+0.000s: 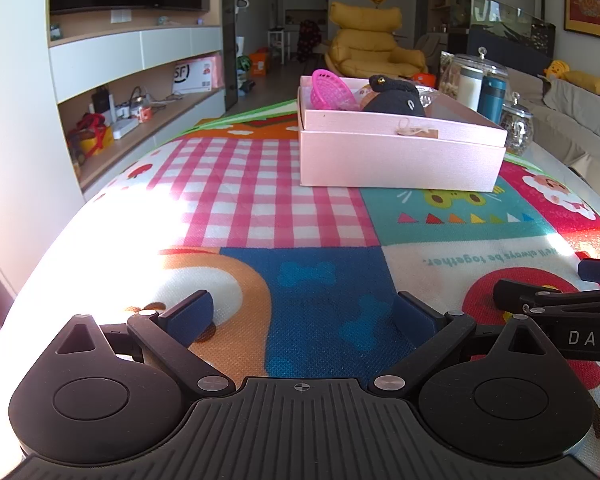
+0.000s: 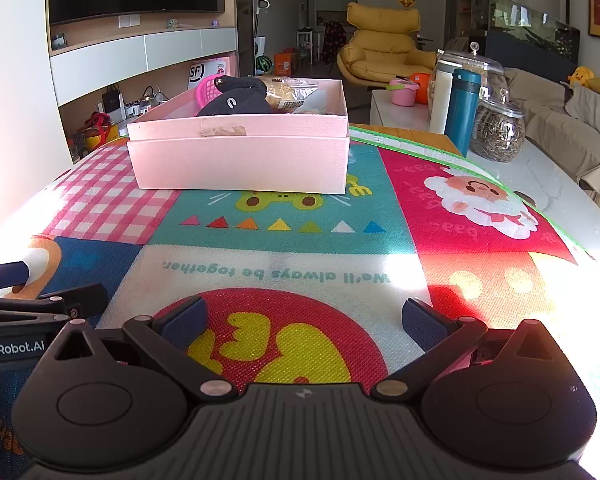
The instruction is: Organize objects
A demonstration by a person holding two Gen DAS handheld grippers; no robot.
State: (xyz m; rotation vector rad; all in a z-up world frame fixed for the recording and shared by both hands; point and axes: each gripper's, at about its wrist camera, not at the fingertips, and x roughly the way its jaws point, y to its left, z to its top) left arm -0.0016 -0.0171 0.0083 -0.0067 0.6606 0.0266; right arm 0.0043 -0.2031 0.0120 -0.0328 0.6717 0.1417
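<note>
A pink box stands at the far side of a colourful patchwork mat. Inside it lie a pink plastic basket, a black plush toy and a foil snack packet. My left gripper rests low over the mat's near edge, open, nothing between its fingers. My right gripper sits beside it to the right, also open and empty. Each gripper shows at the edge of the other's view.
Right of the box stand a white bottle, a teal flask and glass jars with seeds. A sofa runs along the right. Shelving lines the left wall, and a yellow armchair stands behind.
</note>
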